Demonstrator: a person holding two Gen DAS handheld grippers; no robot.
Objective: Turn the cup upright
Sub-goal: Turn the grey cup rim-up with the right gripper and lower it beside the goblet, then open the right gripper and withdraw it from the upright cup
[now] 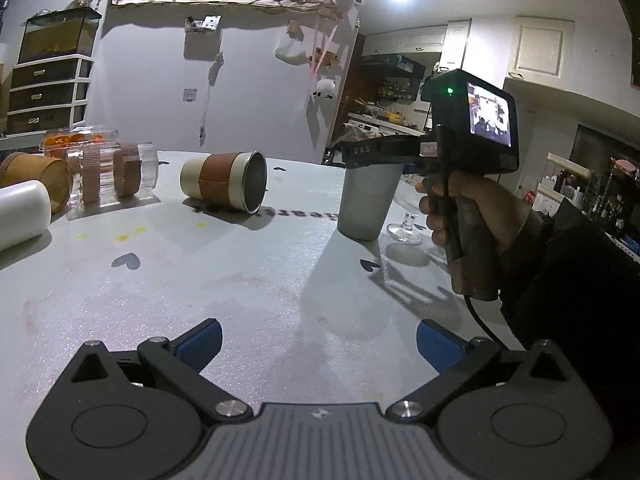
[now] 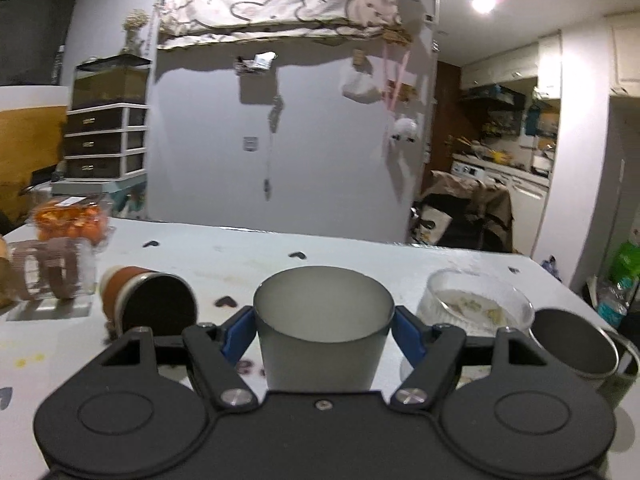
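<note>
A frosted grey cup (image 2: 322,328) stands upright on the white table, mouth up, between the blue pads of my right gripper (image 2: 322,334). The pads sit at its sides, apparently touching it. In the left wrist view the same cup (image 1: 366,204) stands on the table under the right gripper's fingers. A brown-banded metal cup (image 1: 224,184) lies on its side, mouth toward the right; it also shows in the right wrist view (image 2: 150,304). My left gripper (image 1: 318,344) is open and empty, low over the near table.
A clear cup with brown bands (image 1: 110,178), a tan cup (image 1: 36,178) and a white cup (image 1: 22,212) lie at the left. A stemmed glass dish (image 2: 476,304) and a dark-lidded tin (image 2: 576,348) stand right of the grey cup. An orange box (image 2: 72,216) sits at the far left.
</note>
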